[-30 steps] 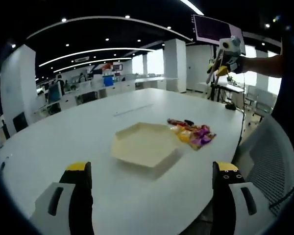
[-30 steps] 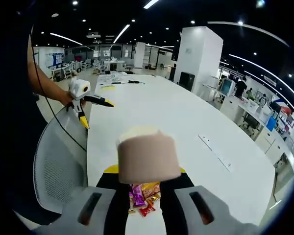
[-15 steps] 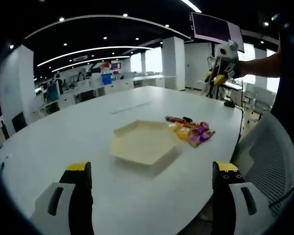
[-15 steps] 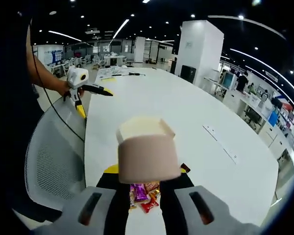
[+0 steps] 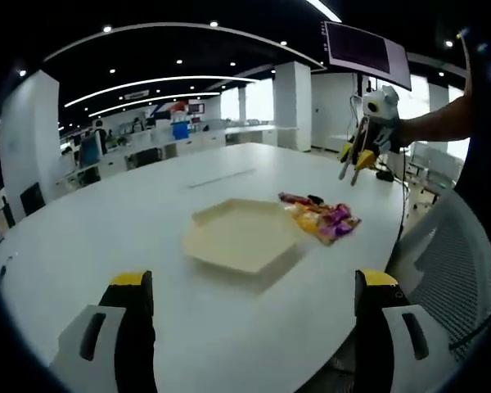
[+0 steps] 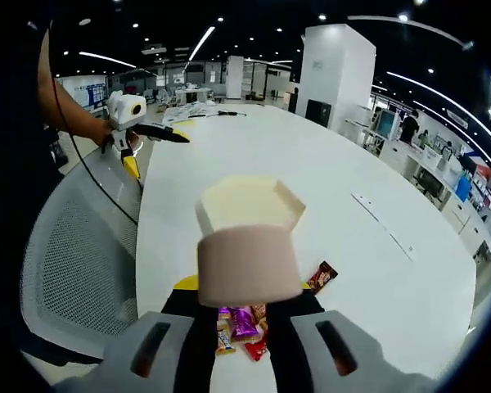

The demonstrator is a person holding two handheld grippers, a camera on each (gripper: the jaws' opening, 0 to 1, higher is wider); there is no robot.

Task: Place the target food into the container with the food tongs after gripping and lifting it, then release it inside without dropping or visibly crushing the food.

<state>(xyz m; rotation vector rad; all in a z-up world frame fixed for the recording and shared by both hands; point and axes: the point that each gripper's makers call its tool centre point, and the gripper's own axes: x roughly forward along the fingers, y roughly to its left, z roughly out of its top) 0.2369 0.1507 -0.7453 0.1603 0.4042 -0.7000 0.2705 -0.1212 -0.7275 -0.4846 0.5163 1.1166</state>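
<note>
A cream hexagonal tray [image 5: 241, 236] lies on the white table, with a pile of wrapped snacks [image 5: 319, 217] just to its right. My left gripper [image 5: 253, 280] is open, its jaws wide apart near the table's front edge, well short of the tray. A hand holds my right gripper [image 5: 353, 164] in the air beyond the snacks, fingers close together and pointing down. In the right gripper view, my right gripper [image 6: 245, 286] is shut on a beige wrapped piece [image 6: 248, 262], above the snacks [image 6: 239, 323] and the tray [image 6: 250, 201]. The left gripper [image 6: 157, 154] shows there at the far left.
A brown snack packet [image 6: 321, 277] lies apart from the pile. A grey mesh chair [image 6: 78, 262] stands at the table's edge beside the person. Bare white table [image 5: 106, 221] stretches around the tray. Office desks and pillars stand far behind.
The right gripper has come lower and closer to the table; the tray and snacks look nearer in its view. The left gripper has stayed open and still.
</note>
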